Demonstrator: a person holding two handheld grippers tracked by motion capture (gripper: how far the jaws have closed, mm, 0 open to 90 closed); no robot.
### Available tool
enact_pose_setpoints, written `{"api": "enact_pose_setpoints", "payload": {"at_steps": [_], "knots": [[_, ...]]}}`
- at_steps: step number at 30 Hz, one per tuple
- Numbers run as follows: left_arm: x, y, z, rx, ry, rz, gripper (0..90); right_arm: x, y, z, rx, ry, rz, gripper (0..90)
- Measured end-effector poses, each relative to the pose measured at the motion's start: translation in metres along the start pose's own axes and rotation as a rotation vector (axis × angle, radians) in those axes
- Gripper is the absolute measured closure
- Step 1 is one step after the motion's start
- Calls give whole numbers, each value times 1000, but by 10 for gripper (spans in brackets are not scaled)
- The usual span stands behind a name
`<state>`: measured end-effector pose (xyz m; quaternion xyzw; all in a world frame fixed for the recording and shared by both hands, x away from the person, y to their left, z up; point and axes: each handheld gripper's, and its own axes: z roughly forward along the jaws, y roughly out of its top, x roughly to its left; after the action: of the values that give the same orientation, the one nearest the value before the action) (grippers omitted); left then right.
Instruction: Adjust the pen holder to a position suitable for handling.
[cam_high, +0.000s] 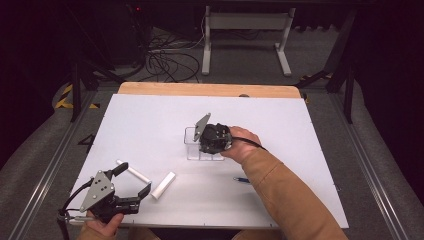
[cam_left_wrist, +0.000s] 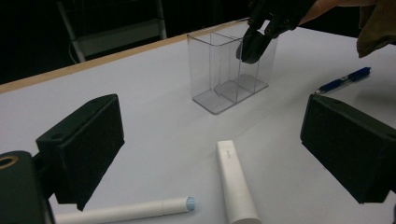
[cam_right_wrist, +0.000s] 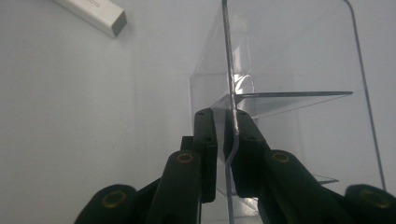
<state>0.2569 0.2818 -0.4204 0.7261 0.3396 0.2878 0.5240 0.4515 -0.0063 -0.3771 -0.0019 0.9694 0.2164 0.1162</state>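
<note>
Right now my right tongs (cam_high: 205, 146) are at the clear box (cam_high: 192, 145), which stands upright near the middle of the white surface (cam_high: 150, 120). In the right gripper view the jaws are nearly together with one thin wall of the box (cam_right_wrist: 229, 140) between them; one jaw is outside that wall and the other inside, over a compartment. From the left gripper view the tips of those tongs (cam_left_wrist: 252, 46) dip into the box (cam_left_wrist: 219, 70) from above, at its far right corner.

My left tongs (cam_high: 134, 179) sit well apart from the box, toward the near left corner of the surface, with jaws standing wide apart and nothing between the pads. Just beyond them, on the side toward the box, lie two white markers: one (cam_left_wrist: 236, 186) pointing roughly at the box, the other (cam_left_wrist: 140, 210) lying crosswise nearer the left jaw. A blue pen (cam_left_wrist: 343, 80) lies to the right of the box, near my right sleeve (cam_high: 290, 195).
</note>
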Motion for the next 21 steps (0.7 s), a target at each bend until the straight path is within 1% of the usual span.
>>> {"api": "enact_pose_setpoints", "payload": {"at_steps": [4,11,13,21], "knots": [[0,0,0,-2,1,-2,68,0,0,0,-2,-3,-2,821],[0,0,0,-1,0,-2,68,1,0,0,1,-10,17,819],[0,0,0,-1,-2,-2,68,0,0,1,-1,-9,14,819],[0,0,1,1,-4,1,68,1,0,1,-4,-13,26,814]]}}
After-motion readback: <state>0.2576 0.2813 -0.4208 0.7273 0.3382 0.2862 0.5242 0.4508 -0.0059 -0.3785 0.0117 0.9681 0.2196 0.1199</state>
